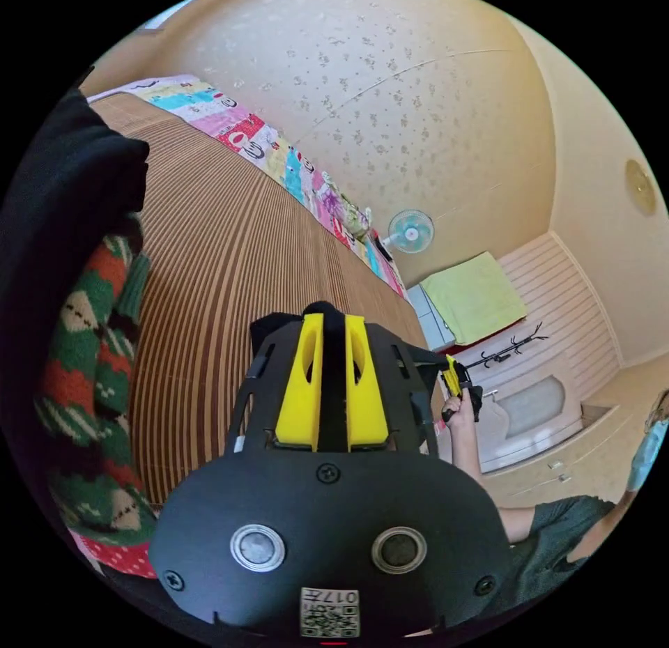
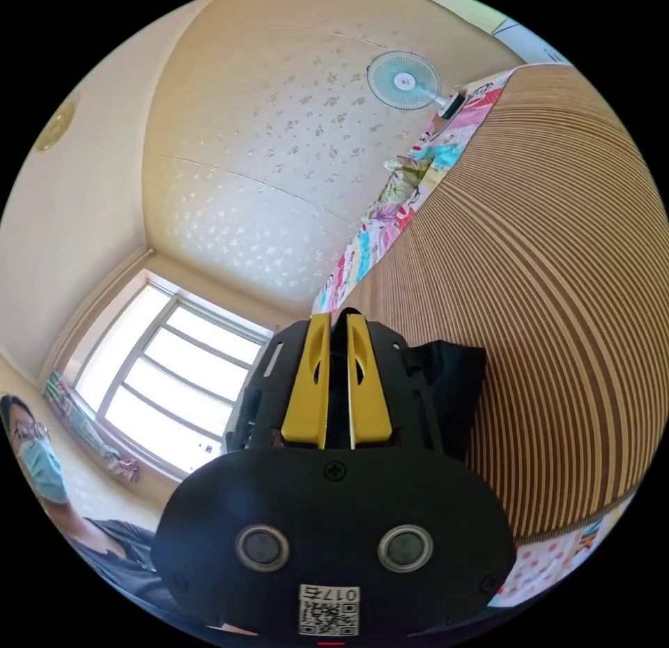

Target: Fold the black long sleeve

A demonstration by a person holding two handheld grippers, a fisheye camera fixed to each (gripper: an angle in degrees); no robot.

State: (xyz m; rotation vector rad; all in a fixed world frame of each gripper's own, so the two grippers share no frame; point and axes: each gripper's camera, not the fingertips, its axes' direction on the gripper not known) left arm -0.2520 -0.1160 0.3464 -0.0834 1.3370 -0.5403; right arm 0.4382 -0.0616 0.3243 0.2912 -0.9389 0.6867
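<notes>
Garment lifted, fold not yet visible: black long sleeve (image 1: 63, 209) pinched by both grippers above the striped mat (image 1: 230, 272).
Left gripper view: left gripper (image 1: 332, 327) clamps black cloth between its jaws; more hangs at frame left; right gripper (image 1: 454, 382) at centre right.
Right gripper view: right gripper (image 2: 338, 324) likewise clamped on cloth; folding remains.

Both grippers raised, jaws drawn close.

The left gripper (image 1: 333, 320) is seen with its yellow jaws nearly together on black cloth. The right gripper (image 2: 337, 320) is likewise narrowed; in the left gripper view it is gripped by a hand (image 1: 456, 412).
</notes>
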